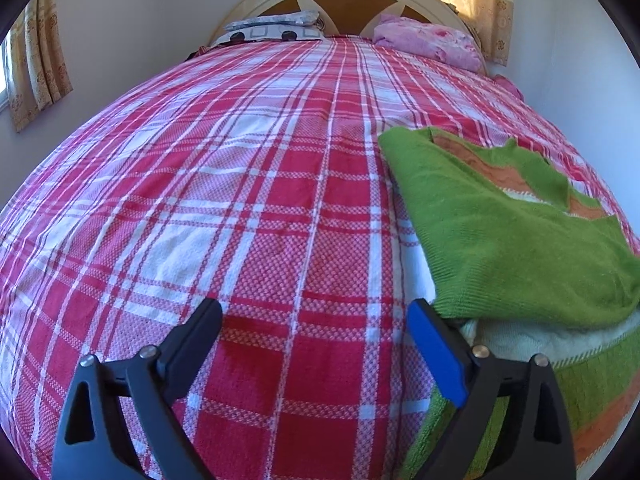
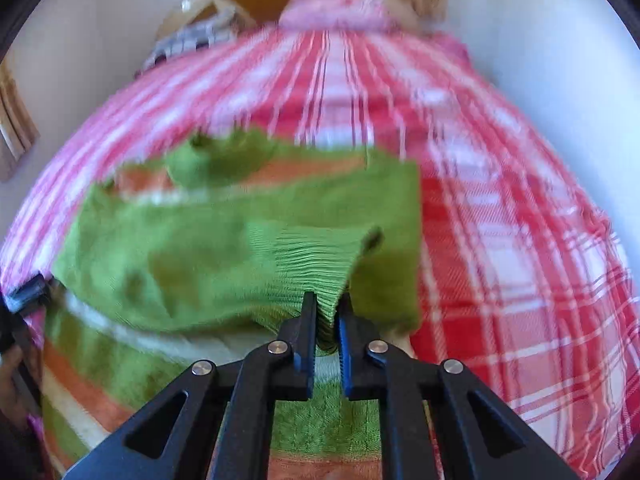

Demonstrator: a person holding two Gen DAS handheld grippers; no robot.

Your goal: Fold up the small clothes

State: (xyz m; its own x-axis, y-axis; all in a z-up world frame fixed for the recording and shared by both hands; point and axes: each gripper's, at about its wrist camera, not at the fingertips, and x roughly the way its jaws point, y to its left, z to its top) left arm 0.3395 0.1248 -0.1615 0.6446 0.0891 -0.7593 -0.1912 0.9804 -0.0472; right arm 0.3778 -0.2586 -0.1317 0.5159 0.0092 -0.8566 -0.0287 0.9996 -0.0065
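Observation:
A small green sweater with orange and white stripes lies on the red and white checked bedspread, at the right of the left wrist view. My left gripper stands open over bare bedspread, its right finger beside the sweater's edge and nothing between the fingers. In the blurred right wrist view the sweater fills the middle, partly folded over itself. My right gripper is shut on the ribbed green cuff of a sleeve, which bunches up between the pads.
Two pillows, one grey patterned and one pink, lie against the wooden headboard. White walls flank the bed and curtains hang at both sides. A dark part of the other tool shows at the left edge.

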